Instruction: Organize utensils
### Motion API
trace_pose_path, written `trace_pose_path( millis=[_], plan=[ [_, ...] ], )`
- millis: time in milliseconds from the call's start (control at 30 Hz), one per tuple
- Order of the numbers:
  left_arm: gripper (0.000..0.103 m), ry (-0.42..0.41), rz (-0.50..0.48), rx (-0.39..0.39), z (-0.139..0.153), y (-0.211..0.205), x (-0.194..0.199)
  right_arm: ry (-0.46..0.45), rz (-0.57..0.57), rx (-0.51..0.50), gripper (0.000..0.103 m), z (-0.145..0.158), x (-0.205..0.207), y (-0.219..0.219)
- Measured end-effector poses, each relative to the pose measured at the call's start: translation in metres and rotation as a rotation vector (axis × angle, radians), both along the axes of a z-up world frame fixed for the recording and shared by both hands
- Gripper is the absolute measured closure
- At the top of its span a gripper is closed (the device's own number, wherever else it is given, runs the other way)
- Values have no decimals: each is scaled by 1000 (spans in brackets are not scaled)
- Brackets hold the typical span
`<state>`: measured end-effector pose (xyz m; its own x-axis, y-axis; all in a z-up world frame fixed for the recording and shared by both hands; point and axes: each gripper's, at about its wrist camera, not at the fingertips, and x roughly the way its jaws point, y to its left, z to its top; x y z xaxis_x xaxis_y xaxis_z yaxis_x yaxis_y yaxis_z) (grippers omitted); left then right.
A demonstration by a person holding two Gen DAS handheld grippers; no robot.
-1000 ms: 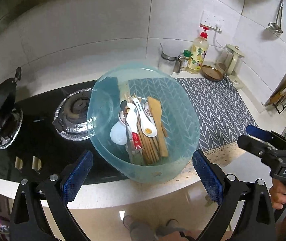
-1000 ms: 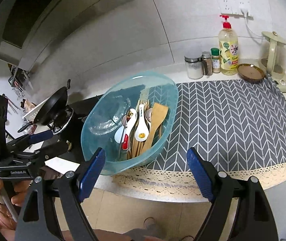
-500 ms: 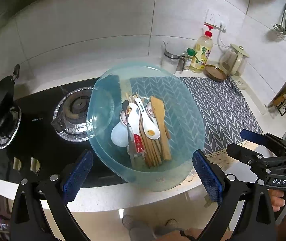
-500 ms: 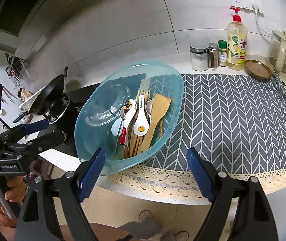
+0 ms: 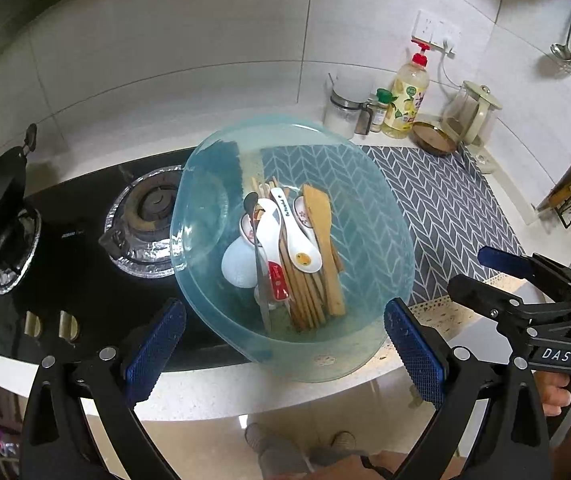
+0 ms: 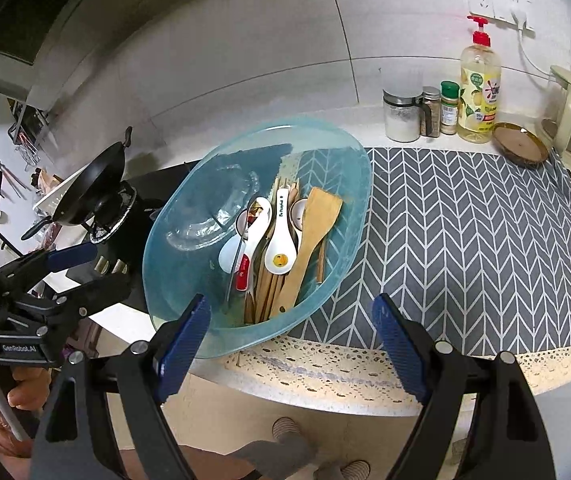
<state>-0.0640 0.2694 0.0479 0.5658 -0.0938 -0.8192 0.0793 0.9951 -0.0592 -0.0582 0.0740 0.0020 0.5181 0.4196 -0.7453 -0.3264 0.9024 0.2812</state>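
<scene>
The translucent blue plastic basin (image 5: 369, 216) is the landmark here: it sits on the pale speckled counter (image 5: 213, 396), its near rim at or slightly past the counter edge, its left side over the black glass gas stove (image 5: 65, 248) and its right side on the grey herringbone mat (image 6: 465, 240). Inside the basin lies the jumble to be sorted: a flat wooden spatula (image 5: 321, 236), a bundle of wooden chopsticks (image 5: 301, 300), white ceramic soup spoons (image 5: 299, 240), and a thin metal utensil with a red handle (image 5: 275, 280). The left claw (image 5: 285, 344) hovers in front of the basin's near rim, spread wide and holding nothing; the right claw (image 6: 291, 344) is likewise wide apart and empty, just in front of the basin's near-right rim. The main risk, I judge, is the basin itself: perched so close to the edge, a downward or outward nudge from either claw could tip it off the counter. The utensils overlap, so pulling 1 may drag its neighbours, and the smooth ceramic spoons could slip from a pinch and chip.
</scene>
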Motion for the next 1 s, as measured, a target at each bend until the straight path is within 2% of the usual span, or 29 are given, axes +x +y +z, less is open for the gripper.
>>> trace_pose_path(
  millis=[1000],
  plan=[
    [4,34,17,-21,-9,8,1,17,29,6,22,-5,0,-1]
  ],
)
